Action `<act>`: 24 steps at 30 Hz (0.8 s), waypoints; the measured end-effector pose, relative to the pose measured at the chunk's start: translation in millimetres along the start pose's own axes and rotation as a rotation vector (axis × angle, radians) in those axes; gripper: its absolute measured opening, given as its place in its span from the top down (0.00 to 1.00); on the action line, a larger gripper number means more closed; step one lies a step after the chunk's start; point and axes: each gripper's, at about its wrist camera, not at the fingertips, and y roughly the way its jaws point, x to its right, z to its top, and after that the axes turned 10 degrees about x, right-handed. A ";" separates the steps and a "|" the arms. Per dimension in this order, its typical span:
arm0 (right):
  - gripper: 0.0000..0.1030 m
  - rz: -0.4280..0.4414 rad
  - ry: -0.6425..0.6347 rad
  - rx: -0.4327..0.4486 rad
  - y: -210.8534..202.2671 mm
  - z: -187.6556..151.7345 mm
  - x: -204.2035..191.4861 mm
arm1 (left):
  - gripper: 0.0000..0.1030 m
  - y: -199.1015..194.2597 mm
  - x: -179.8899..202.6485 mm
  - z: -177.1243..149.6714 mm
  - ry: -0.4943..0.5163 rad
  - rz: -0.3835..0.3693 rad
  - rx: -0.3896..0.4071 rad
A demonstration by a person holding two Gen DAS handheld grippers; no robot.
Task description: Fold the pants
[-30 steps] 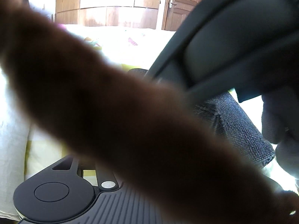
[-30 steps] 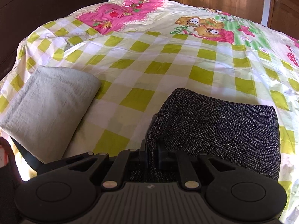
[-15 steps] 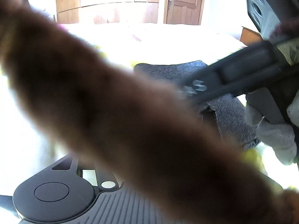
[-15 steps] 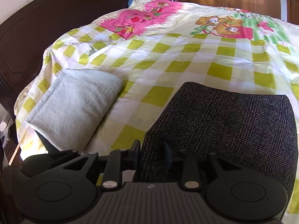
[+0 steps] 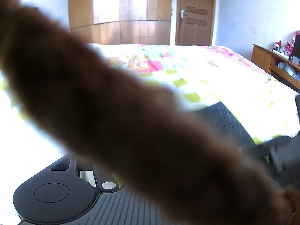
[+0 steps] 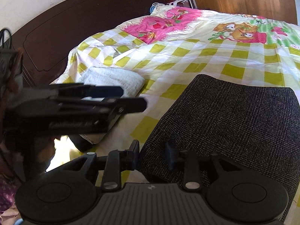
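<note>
The folded dark tweed pants (image 6: pixel 230 123) are lying on the checked bedspread (image 6: pixel 196 56) near the bed's edge. The right gripper (image 6: pixel 152 152) is sitting with its fingers spread, released, either side of the pants' near corner. The left gripper (image 6: pixel 131 99) is hovering over a folded white towel (image 6: pixel 112 78); I cannot tell its finger state. A dark headboard (image 6: pixel 61 37) and wooden wardrobe (image 5: pixel 120 15) are framing the bedroom.

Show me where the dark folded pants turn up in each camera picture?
Left wrist: dark folded pants sit lower right, mostly behind a blurred brown shape.
Right wrist: they fill the lower right, past the fingertips.
Shared landmark: the yellow-checked bedspread.
</note>
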 end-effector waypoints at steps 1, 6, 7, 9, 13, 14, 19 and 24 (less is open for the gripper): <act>0.56 0.002 -0.013 0.002 1.5 -2.5 -1.9 | 0.43 13.3 3.7 4.9 0.010 -0.012 -0.005; 0.55 -0.017 -0.137 0.006 9.2 -14.8 -16.0 | 0.44 76.5 13.2 11.9 0.024 -0.034 -0.063; 0.55 -0.018 -0.158 0.001 10.8 -16.5 -17.7 | 0.46 87.3 13.9 11.5 0.029 -0.029 -0.081; 0.54 -0.019 -0.178 0.008 11.1 -17.9 -18.5 | 0.49 104.7 13.4 10.1 0.019 -0.050 -0.118; 0.54 -0.015 -0.169 0.014 9.5 -18.7 -15.6 | 0.72 111.4 15.7 6.9 0.008 -0.097 -0.159; 0.54 -0.022 -0.184 0.013 9.5 -19.8 -18.4 | 0.74 110.7 17.0 5.7 0.015 -0.100 -0.163; 0.59 -0.083 -0.364 0.016 7.2 -35.5 -49.4 | 0.78 100.0 14.3 5.8 0.020 -0.093 -0.158; 0.67 -0.114 -0.473 0.032 -1.9 -43.4 -67.0 | 0.80 89.8 2.7 8.0 -0.019 -0.088 -0.154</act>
